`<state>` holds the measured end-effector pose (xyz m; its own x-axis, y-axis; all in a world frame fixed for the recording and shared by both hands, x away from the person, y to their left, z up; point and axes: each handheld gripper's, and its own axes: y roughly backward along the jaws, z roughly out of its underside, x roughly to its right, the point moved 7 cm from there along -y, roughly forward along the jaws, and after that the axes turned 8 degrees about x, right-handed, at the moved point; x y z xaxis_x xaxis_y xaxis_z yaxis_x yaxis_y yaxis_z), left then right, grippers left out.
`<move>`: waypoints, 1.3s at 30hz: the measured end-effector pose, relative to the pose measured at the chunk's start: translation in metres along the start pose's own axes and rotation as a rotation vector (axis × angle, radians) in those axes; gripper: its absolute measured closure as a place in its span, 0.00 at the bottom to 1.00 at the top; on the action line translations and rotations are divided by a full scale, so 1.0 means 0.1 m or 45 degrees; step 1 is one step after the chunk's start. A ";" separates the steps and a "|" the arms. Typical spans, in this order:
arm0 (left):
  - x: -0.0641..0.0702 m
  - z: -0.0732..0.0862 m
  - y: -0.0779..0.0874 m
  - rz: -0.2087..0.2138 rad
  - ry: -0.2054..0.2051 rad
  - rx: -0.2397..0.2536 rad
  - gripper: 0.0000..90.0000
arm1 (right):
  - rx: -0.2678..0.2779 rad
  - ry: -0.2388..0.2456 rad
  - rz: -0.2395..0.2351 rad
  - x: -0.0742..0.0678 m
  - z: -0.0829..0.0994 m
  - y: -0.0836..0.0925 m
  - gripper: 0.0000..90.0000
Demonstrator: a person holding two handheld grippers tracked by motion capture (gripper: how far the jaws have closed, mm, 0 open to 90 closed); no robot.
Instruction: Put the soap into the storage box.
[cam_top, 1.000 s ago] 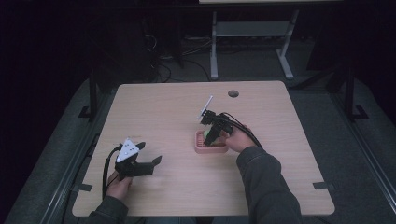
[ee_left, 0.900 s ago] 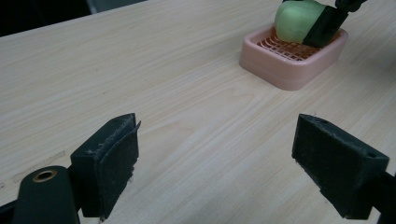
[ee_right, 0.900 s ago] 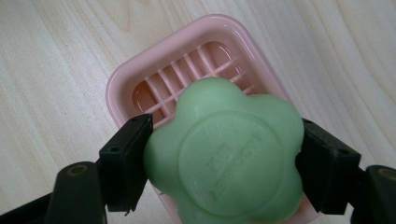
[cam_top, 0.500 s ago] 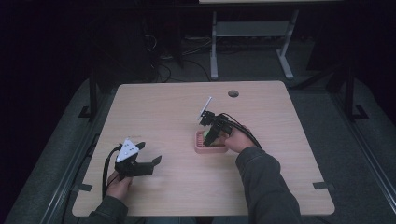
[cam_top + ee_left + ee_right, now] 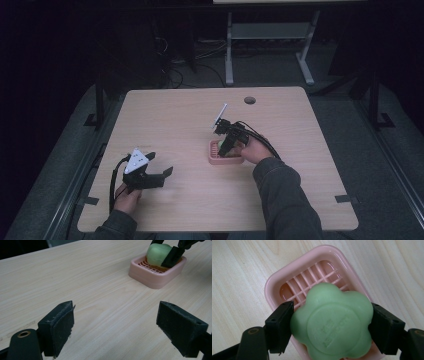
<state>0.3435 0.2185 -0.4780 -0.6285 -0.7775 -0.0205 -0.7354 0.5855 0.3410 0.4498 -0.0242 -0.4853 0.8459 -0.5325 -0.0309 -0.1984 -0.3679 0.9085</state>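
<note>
One table (image 5: 170,125) here, two grippers on it: left gripper (image 5: 162,175) at lower left of the high view, right gripper (image 5: 225,145) at centre. One pink soap dish (image 5: 294,272), one green soap (image 5: 332,322). Two hands, two sleeves.

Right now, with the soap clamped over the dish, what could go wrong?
The right gripper pinches the green soap only at its rounded lobes, so it could slip or twist out. The pink soap dish sits unheld, since the left gripper hangs open away from it; a nudge might slide it.
</note>
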 end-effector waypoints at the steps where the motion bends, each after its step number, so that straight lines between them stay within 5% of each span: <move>1: 0.00 0.00 0.00 0.001 -0.001 0.000 0.16 | 0.003 -0.007 -0.002 0.00 0.00 0.00 0.29; 39: 0.00 0.00 -0.02 -0.002 0.002 0.001 0.16 | 0.046 -0.043 -0.023 0.00 0.01 0.04 0.29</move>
<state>0.3447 0.2174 -0.4786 -0.6269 -0.7788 -0.0195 -0.7366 0.5844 0.3404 0.4488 -0.0263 -0.4817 0.8325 -0.5507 -0.0614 -0.2019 -0.4047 0.8919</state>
